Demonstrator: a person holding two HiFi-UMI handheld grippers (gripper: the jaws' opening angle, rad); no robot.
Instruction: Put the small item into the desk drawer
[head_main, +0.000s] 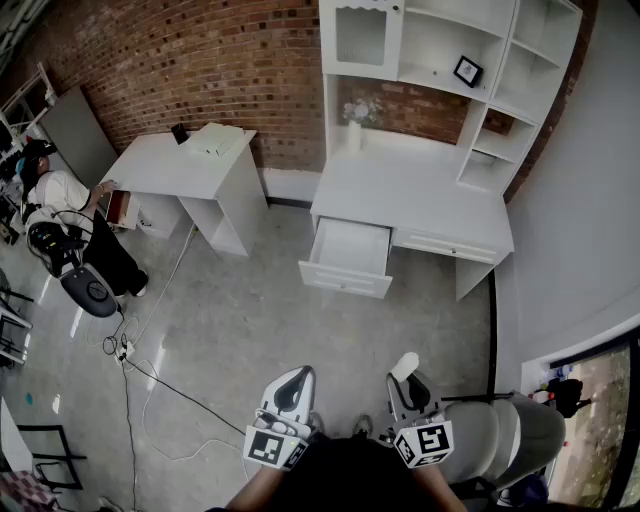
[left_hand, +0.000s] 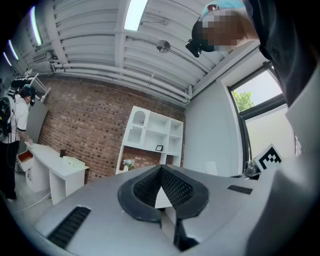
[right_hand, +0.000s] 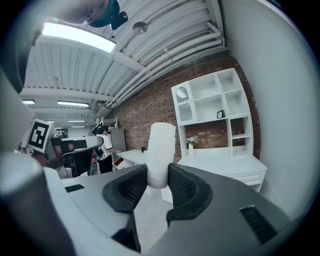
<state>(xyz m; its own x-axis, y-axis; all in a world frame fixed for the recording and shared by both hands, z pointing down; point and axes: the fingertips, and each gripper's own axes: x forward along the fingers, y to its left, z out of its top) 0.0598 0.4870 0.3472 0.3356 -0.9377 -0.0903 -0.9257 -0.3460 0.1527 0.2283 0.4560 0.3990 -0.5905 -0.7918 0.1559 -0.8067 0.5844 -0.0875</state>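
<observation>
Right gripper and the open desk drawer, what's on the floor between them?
Only bare grey floor, in the head view, between the drawer and the right gripper holding the small item.

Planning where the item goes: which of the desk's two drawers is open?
The drawer at the vase end of the desk, pulled out with its inside showing. The other drawer sits shut, flush with the desk front.

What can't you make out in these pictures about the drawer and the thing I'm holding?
- Head view: the back of the drawer is hidden under the desktop.
- Right gripper view: the white item in the right gripper is partly covered by the jaws, so what it is remains unclear.
- Head view: the framed picture is too small to read.
</observation>
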